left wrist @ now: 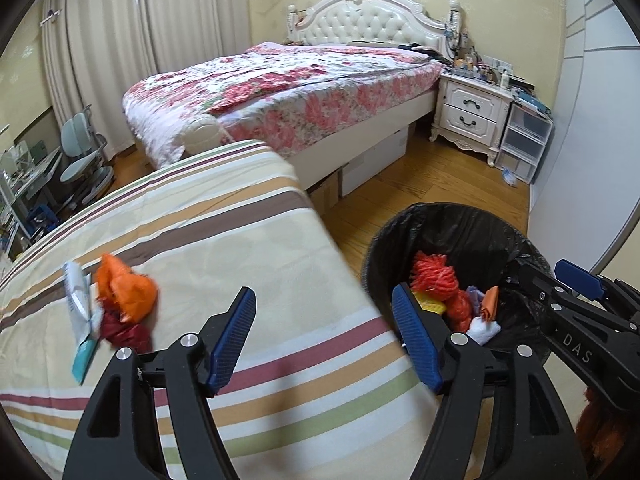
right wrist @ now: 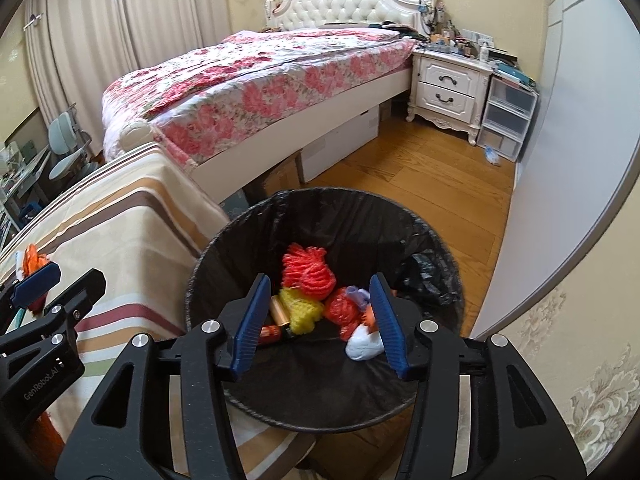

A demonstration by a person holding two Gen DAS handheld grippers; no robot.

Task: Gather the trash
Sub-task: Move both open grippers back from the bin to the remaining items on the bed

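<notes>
On the striped cloth (left wrist: 248,240) lies a small heap of trash: an orange crumpled piece (left wrist: 126,288), a dark red wad (left wrist: 124,332) and a white and teal wrapper (left wrist: 80,312). My left gripper (left wrist: 324,289) is open and empty, to the right of that heap, over the cloth's edge. A black-lined bin (right wrist: 320,196) stands beside the cloth. It holds red netting (right wrist: 306,270), a yellow piece (right wrist: 300,312) and a white wad (right wrist: 362,344). My right gripper (right wrist: 320,278) hangs open above the bin, its pads pressing on nothing.
A bed with a floral cover (left wrist: 280,88) fills the back, with boxes under it. A white nightstand (left wrist: 468,112) and plastic drawers (left wrist: 524,136) stand at the back right. Wood floor (right wrist: 420,184) surrounds the bin. A pale wardrobe door (right wrist: 560,160) runs along the right; a chair (left wrist: 84,148) stands left.
</notes>
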